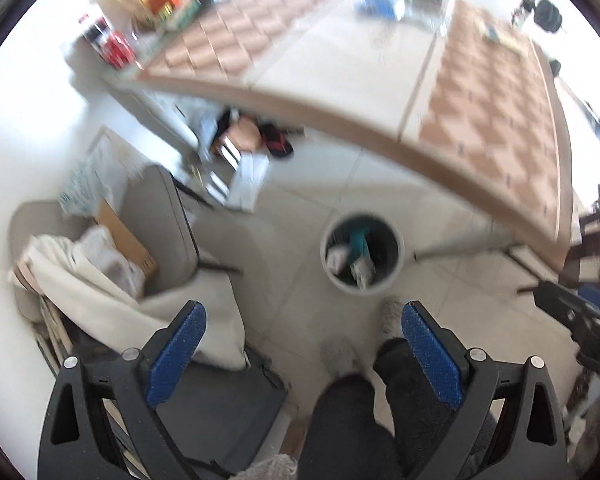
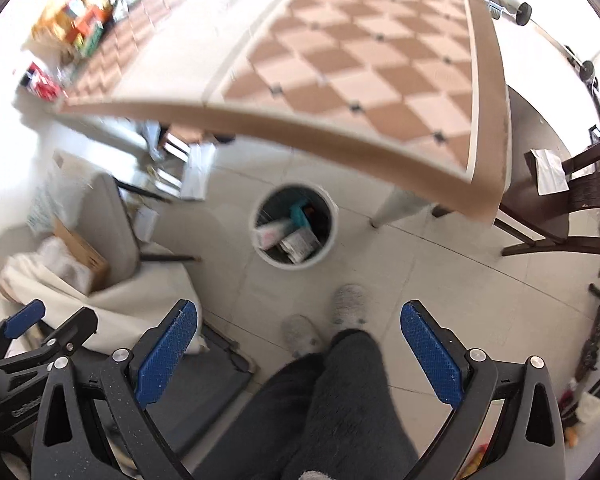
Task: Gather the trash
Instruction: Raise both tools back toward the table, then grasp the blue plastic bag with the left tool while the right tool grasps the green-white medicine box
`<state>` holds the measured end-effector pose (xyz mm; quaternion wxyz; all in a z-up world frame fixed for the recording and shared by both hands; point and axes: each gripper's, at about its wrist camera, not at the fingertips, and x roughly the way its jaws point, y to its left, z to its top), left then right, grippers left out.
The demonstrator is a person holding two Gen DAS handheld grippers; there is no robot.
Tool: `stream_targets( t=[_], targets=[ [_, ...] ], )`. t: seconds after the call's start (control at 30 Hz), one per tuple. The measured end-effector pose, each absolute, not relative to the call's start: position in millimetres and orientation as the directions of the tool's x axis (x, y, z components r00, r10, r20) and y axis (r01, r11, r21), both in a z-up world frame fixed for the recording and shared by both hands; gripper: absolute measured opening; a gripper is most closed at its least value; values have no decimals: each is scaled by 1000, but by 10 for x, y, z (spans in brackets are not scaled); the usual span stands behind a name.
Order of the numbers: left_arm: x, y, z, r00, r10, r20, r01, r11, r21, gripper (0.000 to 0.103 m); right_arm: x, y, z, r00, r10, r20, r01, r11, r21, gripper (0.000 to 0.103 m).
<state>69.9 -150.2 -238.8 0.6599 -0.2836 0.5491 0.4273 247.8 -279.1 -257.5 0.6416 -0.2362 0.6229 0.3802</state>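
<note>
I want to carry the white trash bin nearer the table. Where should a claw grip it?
Grip the white trash bin by its rim wall from straight above, one finger inside and one outside. It stands upright with its mouth open; the side nearest the table leg looks least crowded by trash.

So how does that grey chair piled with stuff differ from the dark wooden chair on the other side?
The grey chair looks padded and pale, while the dark wooden chair is bare brown wood. The grey chair carries a cardboard box and a cream cloth; the wooden chair holds only a white paper. The grey one stands away from the table, the wooden one close beside its corner. Both stand on the tiled floor near the bin.
</note>
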Motion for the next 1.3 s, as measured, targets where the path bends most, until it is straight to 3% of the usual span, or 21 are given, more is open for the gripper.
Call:
stream_targets(
  t=[0.2, 0.47, 0.9, 1.1, 1.2, 1.27, 1.3],
  targets=[
    [1156, -930, -1967, 106, 345, -933, -888, 455, 68, 103, 2951, -2421, -2065, -81, 289, -954, -739, 625, 252, 103],
    [2166, 97, -1913, 100, 281, -954, -913, 407, 24, 103, 4119, -1643, -2052, -56, 314, -948, -685, 679, 265, 103],
    [3697, 1789, -2839, -21, 123, -992, -975, 218, 47, 103, 6596, 83, -2777, -3, 176, -984, -606, 783, 142, 103],
    [3681, 2245, -3230, 92, 8, -996, -996, 14, -92, 102, 6857, 1070, -2821, -72, 228, -971, -656, 723, 218, 103],
    [3585, 2408, -3409, 177, -48, -983, -977, -126, -169, 94, 6772, 1549, -2827, -94, 242, -966, -676, 697, 241, 103],
    [3546, 2466, -3498, 199, -76, -977, -967, -178, -183, 81, 6715, 1857, -2860, -108, 244, -964, -682, 687, 251, 103],
    [3533, 2478, -3523, 191, -83, -978, -968, -184, -173, 65, 6687, 1977, -2887, -118, 240, -964, -682, 685, 254, 103]
  ],
)
